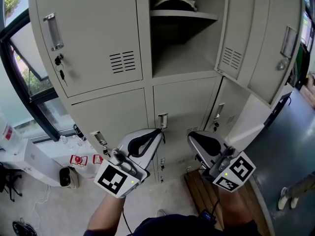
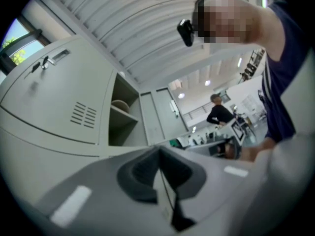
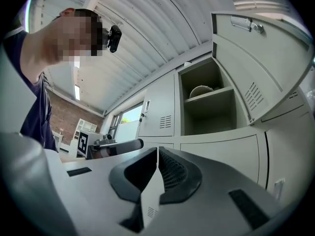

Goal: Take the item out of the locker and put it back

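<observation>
Locker (image 1: pixel 98 43): a grey bank of compartments is seen. Only the top middle one, at 12 o'clock in the head view, is open, and its door (image 1: pixel 236 28) is swung out toward 2 o'clock.
Item (image 1: pixel 173 2): a pale domed thing, perhaps a cap or helmet, is laid on the shelf (image 1: pixel 183 14) inside the open compartment. Its top is cut off by the picture edge.
Left gripper (image 1: pixel 156 133): the jaws are pressed together with nothing between them. It is held low, near 7 o'clock from the item and well apart from it.
Right gripper (image 1: pixel 192 137): the jaws are likewise clenched on nothing. It is held near 5 o'clock from the item, beside the left gripper.
Stage: the item is judged not yet taken out, and the jaws must first be released.
Handling: the item is judged light. If it is a hard shell, its rounded crown is likely smooth and slippery.
Hold: the lower rim nearest the opening is judged the best place, as the dome is too wide and curved to be pinched.
Risk: the item could be pushed deeper along the shelf by a glancing touch.
</observation>
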`<state>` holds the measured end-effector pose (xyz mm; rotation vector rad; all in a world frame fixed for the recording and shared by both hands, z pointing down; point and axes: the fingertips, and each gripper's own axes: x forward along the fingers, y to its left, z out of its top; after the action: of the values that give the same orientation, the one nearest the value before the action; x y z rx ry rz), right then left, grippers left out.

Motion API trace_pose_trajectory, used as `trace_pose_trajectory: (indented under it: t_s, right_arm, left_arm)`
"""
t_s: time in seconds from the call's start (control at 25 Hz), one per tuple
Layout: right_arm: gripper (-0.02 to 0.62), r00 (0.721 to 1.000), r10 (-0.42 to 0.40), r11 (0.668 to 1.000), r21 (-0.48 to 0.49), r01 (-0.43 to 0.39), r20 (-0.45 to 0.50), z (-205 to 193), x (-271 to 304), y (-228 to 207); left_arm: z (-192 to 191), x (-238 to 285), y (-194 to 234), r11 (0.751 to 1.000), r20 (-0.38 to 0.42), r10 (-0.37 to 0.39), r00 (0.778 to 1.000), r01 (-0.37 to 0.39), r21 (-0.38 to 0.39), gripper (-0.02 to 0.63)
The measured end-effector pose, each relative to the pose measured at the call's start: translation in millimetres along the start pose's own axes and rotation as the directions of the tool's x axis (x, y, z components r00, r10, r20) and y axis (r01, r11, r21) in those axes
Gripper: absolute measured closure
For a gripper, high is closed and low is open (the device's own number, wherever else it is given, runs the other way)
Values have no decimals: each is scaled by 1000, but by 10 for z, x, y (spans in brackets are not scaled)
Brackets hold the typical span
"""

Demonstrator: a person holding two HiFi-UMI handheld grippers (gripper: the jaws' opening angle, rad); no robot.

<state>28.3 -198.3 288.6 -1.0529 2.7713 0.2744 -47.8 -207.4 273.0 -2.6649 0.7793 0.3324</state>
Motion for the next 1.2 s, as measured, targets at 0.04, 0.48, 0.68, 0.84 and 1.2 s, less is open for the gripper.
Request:
trace_pose_trajectory:
  t_s: [0.04, 0.48, 0.68, 0.84, 1.2]
  right_arm:
    - [588, 1000, -6, 1000, -10, 6, 4, 34, 29, -33]
    - [588, 999, -38, 975, -217, 45, 35, 705, 405, -562]
    - [587, 998, -49, 944, -324, 58, 38, 1112, 632, -828]
    - [541, 996, -78, 914, -397, 86, 36, 1413, 882, -1053]
    - [495, 980, -196, 778, -601, 183, 45, 2010, 1322, -1501]
  left_arm:
    - [21, 22, 35, 1000, 7, -1, 1000, 1, 5, 603]
    - [322, 320, 321, 999, 58, 13, 998, -15, 43, 603]
    - [442, 486, 441, 997, 78, 46, 996, -50, 53, 603]
    - [507, 578, 541, 996, 92, 59, 994, -65, 63, 603]
    - [668, 769, 715, 993, 124, 65, 990, -76, 89, 603]
